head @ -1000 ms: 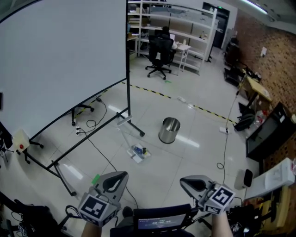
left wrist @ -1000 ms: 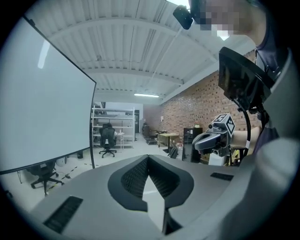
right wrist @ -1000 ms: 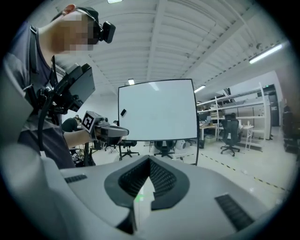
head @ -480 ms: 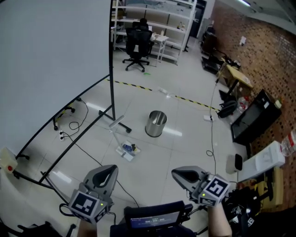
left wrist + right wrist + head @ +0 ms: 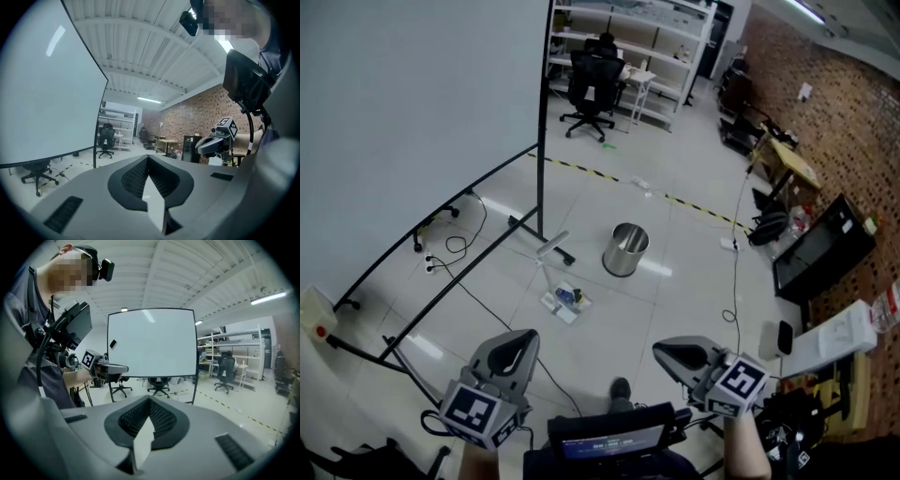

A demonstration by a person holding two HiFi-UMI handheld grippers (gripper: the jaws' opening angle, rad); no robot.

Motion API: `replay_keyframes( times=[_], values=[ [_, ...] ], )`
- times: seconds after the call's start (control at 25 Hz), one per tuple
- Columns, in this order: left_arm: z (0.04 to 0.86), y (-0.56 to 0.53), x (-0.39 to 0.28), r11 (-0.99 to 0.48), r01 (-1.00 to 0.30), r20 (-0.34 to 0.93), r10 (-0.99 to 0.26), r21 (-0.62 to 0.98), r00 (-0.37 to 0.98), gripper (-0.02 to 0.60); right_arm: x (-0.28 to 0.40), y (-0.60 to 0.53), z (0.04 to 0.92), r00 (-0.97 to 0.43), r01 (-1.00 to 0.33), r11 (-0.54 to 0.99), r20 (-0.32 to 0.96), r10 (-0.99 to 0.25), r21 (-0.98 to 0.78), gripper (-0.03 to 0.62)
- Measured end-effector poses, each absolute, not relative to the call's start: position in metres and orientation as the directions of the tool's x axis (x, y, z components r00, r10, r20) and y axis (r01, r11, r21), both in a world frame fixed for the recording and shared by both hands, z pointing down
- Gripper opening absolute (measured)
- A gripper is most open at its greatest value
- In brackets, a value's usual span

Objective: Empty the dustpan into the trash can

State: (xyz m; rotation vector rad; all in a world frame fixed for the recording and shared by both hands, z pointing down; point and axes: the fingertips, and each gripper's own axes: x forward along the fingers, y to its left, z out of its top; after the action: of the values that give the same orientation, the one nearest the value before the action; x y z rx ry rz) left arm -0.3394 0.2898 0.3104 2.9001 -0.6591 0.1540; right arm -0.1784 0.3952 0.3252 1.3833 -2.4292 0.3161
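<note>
A shiny metal trash can (image 5: 624,249) stands open on the pale tiled floor. Left of it and nearer to me lies a white dustpan (image 5: 563,301) holding blue and dark bits, its long handle (image 5: 551,246) rising toward the whiteboard stand. My left gripper (image 5: 519,338) and right gripper (image 5: 662,350) are low in the head view, well short of both, and each is shut and empty. In the left gripper view the left gripper (image 5: 148,157) has its jaws together, with the right gripper (image 5: 214,143) beyond. In the right gripper view the right gripper (image 5: 150,399) is shut too.
A large whiteboard (image 5: 412,103) on a black wheeled stand (image 5: 441,295) fills the left, with cables (image 5: 450,248) on the floor. Yellow-black floor tape (image 5: 675,199), an office chair (image 5: 591,89), shelving (image 5: 656,47) and desks by the brick wall (image 5: 825,112) lie beyond. My shoe (image 5: 620,387) shows below.
The head view has swung and shifted, so the can and dustpan sit slightly differently in frame. A shoe has come into view at the bottom. Both grippers stay shut and empty.
</note>
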Motion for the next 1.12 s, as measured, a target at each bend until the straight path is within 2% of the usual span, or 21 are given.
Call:
replay_keyframes(
  times=[0.36,0.8,1.12],
  values=[
    [0.3,0.244,-0.323,-0.824,-0.554,0.132,-0.54,0.117,0.831,0.0,-0.149,0.33,0.336,-0.564,-0.814,0.576,0.335,-0.755,-0.075,0.018],
    [0.303,0.194,-0.22,-0.803,-0.591,0.227,-0.562,0.078,0.795,0.0,-0.033,0.259,0.342,-0.596,-0.799,0.586,0.312,-0.74,-0.135,0.018],
    [0.302,0.171,-0.153,-0.783,-0.621,0.272,-0.59,0.039,0.76,0.0,0.025,0.227,0.34,-0.66,-0.748,0.646,0.277,-0.698,-0.153,0.018]
  ],
)
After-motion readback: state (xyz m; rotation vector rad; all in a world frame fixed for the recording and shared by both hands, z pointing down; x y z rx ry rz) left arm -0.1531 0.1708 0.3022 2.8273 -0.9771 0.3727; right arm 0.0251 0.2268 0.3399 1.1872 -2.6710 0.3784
